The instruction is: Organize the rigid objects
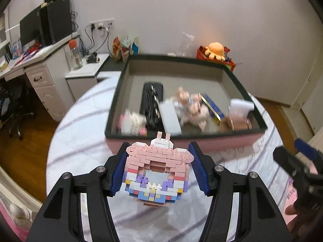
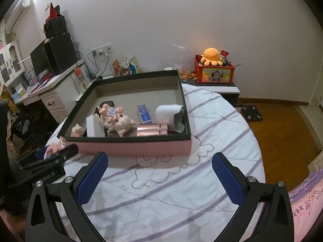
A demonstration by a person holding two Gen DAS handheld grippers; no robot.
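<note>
My left gripper is shut on a pink brick-built figure and holds it above the bed, just in front of the pink box. The box holds a black case, a white block, a pink doll, a blue flat box, a rose metal bottle, a white cup and a small pink brick piece. My right gripper is open and empty over the bed, in front of the box. The left gripper shows at the left of the right wrist view.
The box lies on a round bed with a white striped sheet. A white desk with monitors stands to the left. A red crate with an orange plush sits on a stand behind. A black scale lies on the wood floor.
</note>
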